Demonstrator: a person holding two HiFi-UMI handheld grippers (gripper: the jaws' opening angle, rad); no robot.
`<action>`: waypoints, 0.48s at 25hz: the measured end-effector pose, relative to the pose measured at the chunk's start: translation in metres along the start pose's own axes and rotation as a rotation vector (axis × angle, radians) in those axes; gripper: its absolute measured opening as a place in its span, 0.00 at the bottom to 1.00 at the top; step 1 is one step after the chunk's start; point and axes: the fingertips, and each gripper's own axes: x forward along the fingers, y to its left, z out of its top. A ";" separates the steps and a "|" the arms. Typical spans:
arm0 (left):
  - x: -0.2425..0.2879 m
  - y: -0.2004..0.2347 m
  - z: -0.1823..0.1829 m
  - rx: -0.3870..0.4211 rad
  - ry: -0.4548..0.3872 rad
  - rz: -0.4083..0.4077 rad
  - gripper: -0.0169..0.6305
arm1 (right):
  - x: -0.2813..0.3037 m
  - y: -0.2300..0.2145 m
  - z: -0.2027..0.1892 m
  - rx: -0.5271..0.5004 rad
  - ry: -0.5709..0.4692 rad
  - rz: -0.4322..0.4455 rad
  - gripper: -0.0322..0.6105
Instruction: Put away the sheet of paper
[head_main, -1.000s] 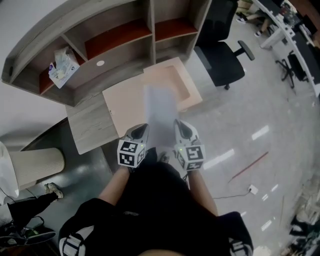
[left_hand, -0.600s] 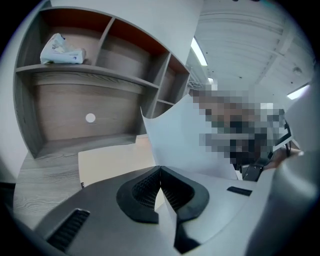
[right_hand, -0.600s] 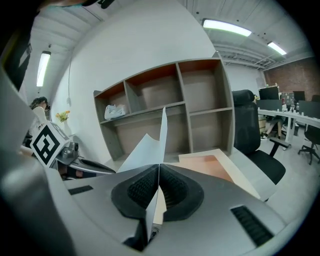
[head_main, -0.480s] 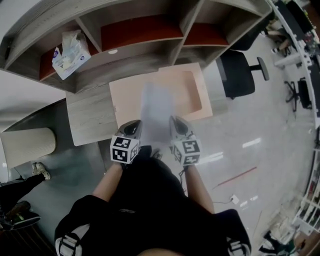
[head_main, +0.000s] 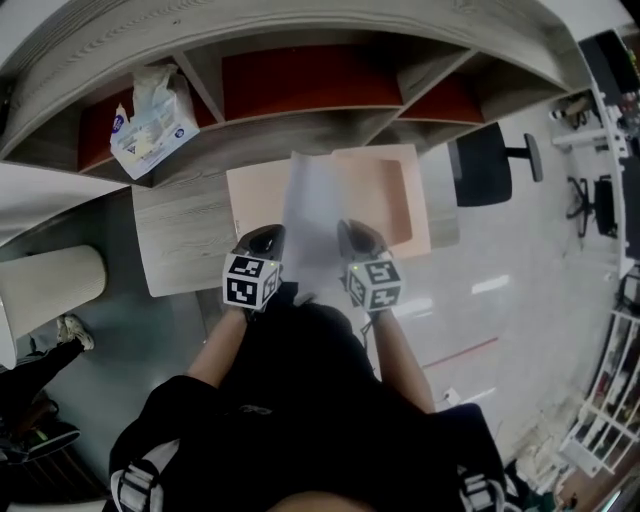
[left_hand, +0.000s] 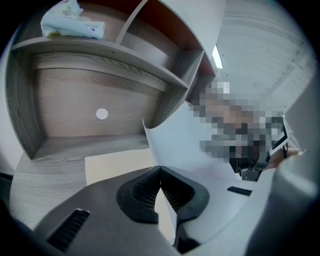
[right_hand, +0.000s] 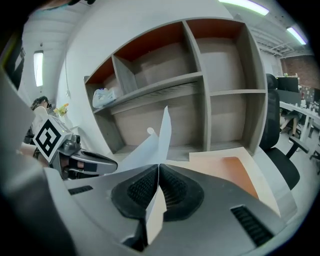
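A white sheet of paper (head_main: 312, 215) is held between both grippers above an open pale wooden drawer (head_main: 400, 200). My left gripper (head_main: 262, 243) is shut on the sheet's left edge, and my right gripper (head_main: 357, 238) is shut on its right edge. In the left gripper view the paper (left_hand: 185, 145) curves up from the closed jaws. The right gripper view shows the sheet (right_hand: 152, 142) pinched between the pads, with the drawer (right_hand: 235, 172) to the right below.
A grey wooden shelf unit (head_main: 300, 70) with red-backed compartments stands ahead. A tissue pack (head_main: 150, 125) lies in its left compartment. A black office chair (head_main: 490, 165) is to the right. A low grey desk surface (head_main: 185, 235) lies left of the drawer.
The view has moved closer to the shelf unit. Both grippers, still holding the sheet, now sit nearer the drawer, and the paper reaches over it toward the shelf.
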 end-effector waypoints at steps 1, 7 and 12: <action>0.004 0.003 0.000 -0.009 0.008 -0.008 0.10 | 0.005 -0.002 0.000 -0.005 0.013 0.000 0.08; 0.022 0.023 -0.003 -0.051 0.051 -0.001 0.10 | 0.029 -0.015 -0.003 0.012 0.076 0.008 0.08; 0.024 0.038 -0.007 -0.112 0.044 0.089 0.10 | 0.055 -0.012 -0.006 -0.024 0.124 0.123 0.08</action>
